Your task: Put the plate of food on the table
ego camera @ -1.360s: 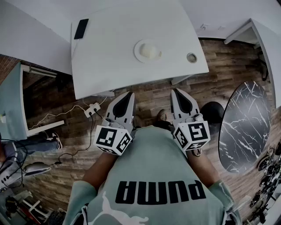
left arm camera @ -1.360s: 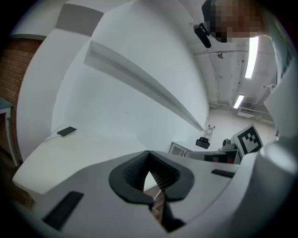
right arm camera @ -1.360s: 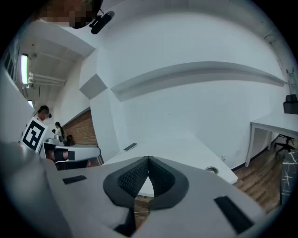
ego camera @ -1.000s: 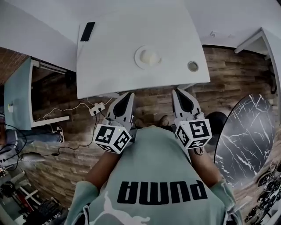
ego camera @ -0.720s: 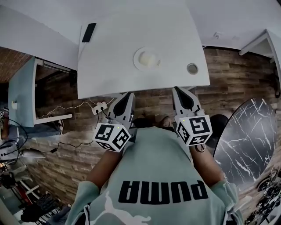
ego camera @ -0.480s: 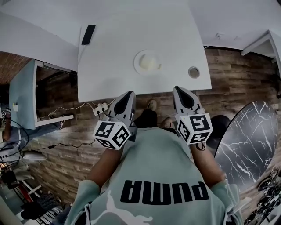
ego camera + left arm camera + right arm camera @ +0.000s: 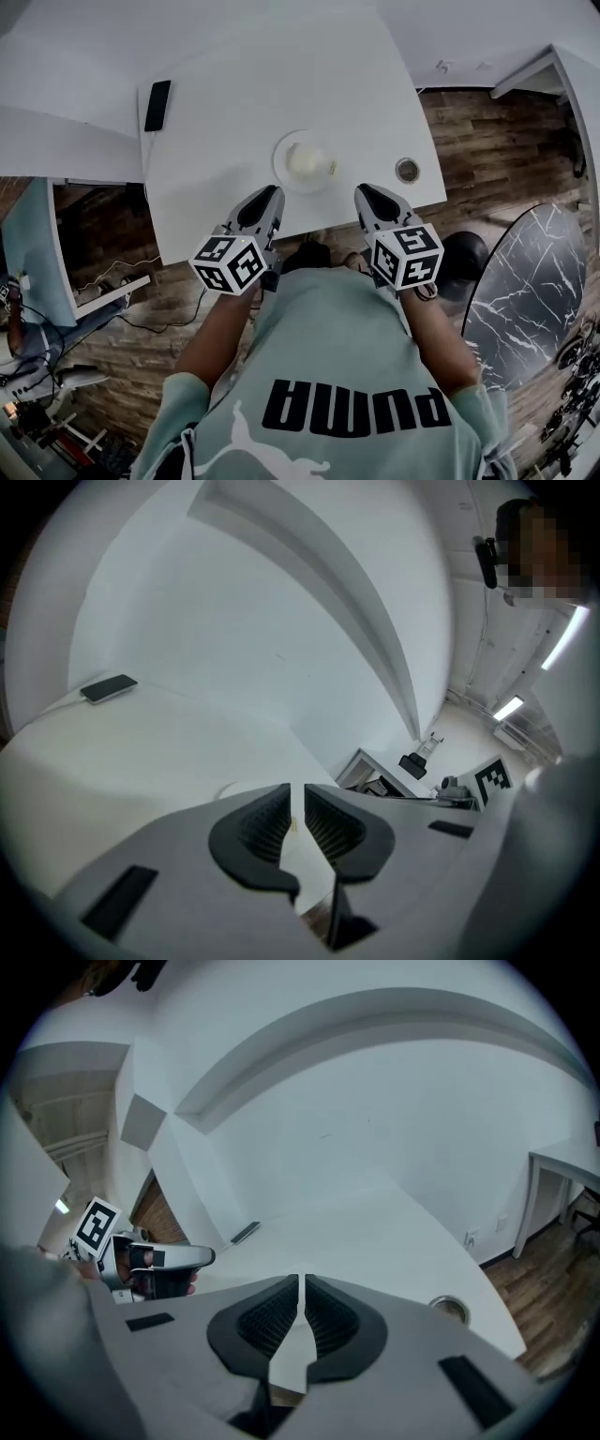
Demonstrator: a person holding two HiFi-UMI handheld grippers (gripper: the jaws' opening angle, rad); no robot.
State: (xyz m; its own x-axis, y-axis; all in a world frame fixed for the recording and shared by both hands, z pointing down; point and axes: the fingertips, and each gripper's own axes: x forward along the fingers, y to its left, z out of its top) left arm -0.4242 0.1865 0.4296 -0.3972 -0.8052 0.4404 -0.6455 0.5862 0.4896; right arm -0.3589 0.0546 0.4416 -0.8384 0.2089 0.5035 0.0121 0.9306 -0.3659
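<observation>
Black PUMA lettering runs upside down across the mint-green T-shirt (image 7: 328,366). The round white plate of pale food (image 7: 282,161) sits near the white table's (image 7: 234,103) near edge, largely hidden behind the jaws in both gripper views. The left gripper (image 7: 265,193) has just been opening to an empty slit, while the right gripper (image 7: 366,190) has its fingers pressed together, empty.

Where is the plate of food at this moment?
In the head view the plate of food lies on the white table near its front edge, left of a small round fitting and right of the black phone.
</observation>
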